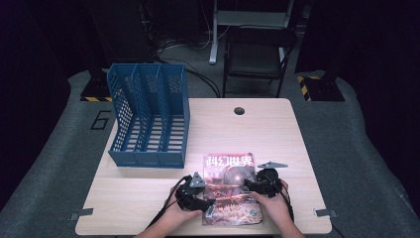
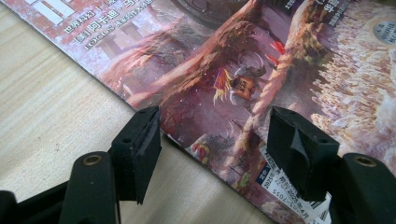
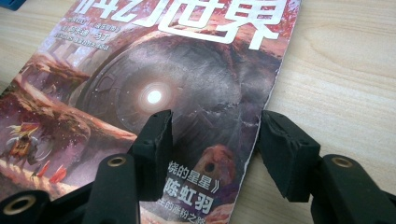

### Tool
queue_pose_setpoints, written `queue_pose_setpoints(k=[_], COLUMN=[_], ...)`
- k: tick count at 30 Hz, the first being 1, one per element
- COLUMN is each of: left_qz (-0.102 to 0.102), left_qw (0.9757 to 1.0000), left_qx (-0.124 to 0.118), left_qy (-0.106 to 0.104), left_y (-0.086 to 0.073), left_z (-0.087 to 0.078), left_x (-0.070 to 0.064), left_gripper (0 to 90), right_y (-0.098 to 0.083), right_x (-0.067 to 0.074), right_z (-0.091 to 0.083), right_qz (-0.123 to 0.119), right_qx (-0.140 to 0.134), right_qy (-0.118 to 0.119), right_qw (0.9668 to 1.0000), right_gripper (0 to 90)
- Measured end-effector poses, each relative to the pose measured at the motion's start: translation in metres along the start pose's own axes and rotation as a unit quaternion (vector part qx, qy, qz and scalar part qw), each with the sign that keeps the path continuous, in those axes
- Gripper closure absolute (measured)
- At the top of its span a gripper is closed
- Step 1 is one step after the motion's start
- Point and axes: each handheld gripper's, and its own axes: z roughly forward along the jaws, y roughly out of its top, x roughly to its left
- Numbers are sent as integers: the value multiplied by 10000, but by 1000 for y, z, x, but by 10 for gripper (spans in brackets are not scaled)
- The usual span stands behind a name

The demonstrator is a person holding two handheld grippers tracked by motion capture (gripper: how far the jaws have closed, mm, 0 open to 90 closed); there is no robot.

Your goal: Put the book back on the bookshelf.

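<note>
A magazine (image 1: 229, 186) with a reddish science-fiction cover lies flat on the wooden table (image 1: 148, 193), near the front edge. My left gripper (image 1: 204, 203) rests at its left edge, open; in the left gripper view the magazine (image 2: 243, 84) edge runs between the spread jaws of that gripper (image 2: 215, 140). My right gripper (image 1: 247, 187) is at the magazine's right side, open. In the right gripper view the cover (image 3: 163, 93) and its worn right edge lie between the spread jaws of this gripper (image 3: 215, 140). Neither holds anything.
A blue three-slot file rack (image 1: 148, 116) stands at the table's back left. A cable hole (image 1: 239, 110) sits near the far edge. A black folding chair (image 1: 257, 54) stands behind the table. Bare wood lies to the left and right of the magazine.
</note>
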Motion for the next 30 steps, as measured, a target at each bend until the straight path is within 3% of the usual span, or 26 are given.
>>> queue_pose_setpoints(k=[7, 12, 17, 19, 30], left_qz=[-162, -193, -171, -171, -170], left_qw=[9998, 9996, 9995, 9995, 9996], left_qx=[47, -44, -136, -152, -151], left_qy=[95, 219, 206, 211, 164], left_y=[0, -3, -6, -6, -7], left_z=[-3, -4, -4, -4, -4], left_x=[3, 5, 4, 4, 4], left_gripper=[391, 408, 407, 407, 408], right_y=[-3, -4, -4, -4, 0], right_x=[2, 7, 8, 8, 7], right_z=[-3, -4, -5, -6, 0], right_qz=[78, 112, 139, 266, 221], right_qx=[21, 80, 151, 152, 11], right_qy=[55, 11, -22, 5, -117], right_qw=[10000, 9999, 9998, 9995, 9997], right_gripper=[471, 490, 506, 502, 457])
